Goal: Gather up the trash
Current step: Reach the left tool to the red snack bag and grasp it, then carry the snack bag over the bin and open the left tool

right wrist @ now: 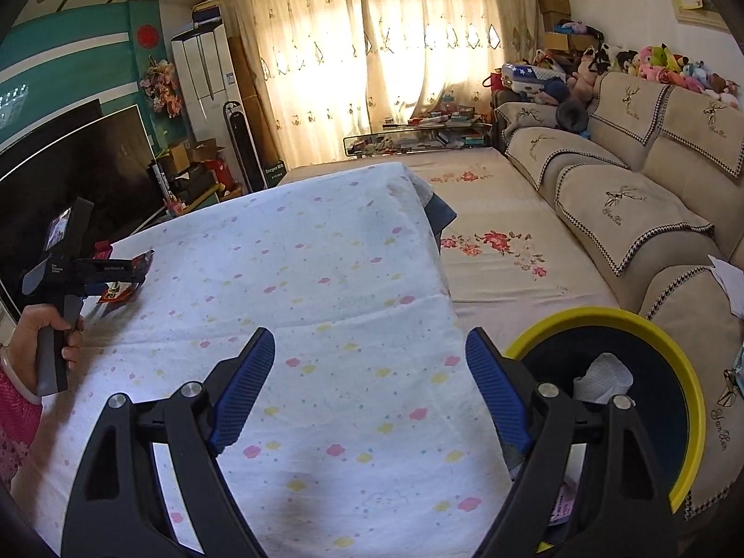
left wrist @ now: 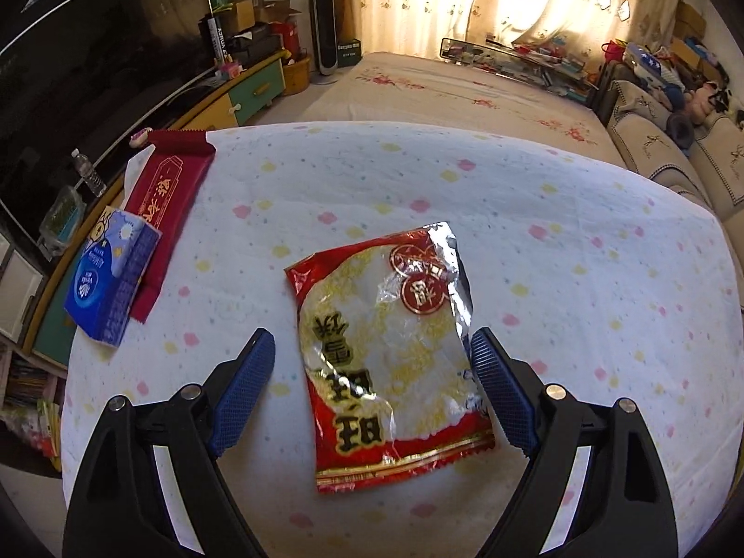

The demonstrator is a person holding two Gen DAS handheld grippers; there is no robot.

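Because your left tool point(left wrist: 372, 348) hangs wide around the flat red-and-silver foil snack wrapper point(left wrist: 386, 348), its pads may skid off the foil. Your right tool point(right wrist: 369, 348) gapes empty, so nothing steadies it on the surface point(left wrist: 558, 279).

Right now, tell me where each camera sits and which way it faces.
Left wrist: on the left gripper, looking steeply down at a snack wrapper between its open fingers, a tissue pack to the left.
Right wrist: on the right gripper, looking across the table toward curtains; yellow-rimmed bin at right; the person's left hand shows.
Shared: table, the wrapper, curtains, sofa.
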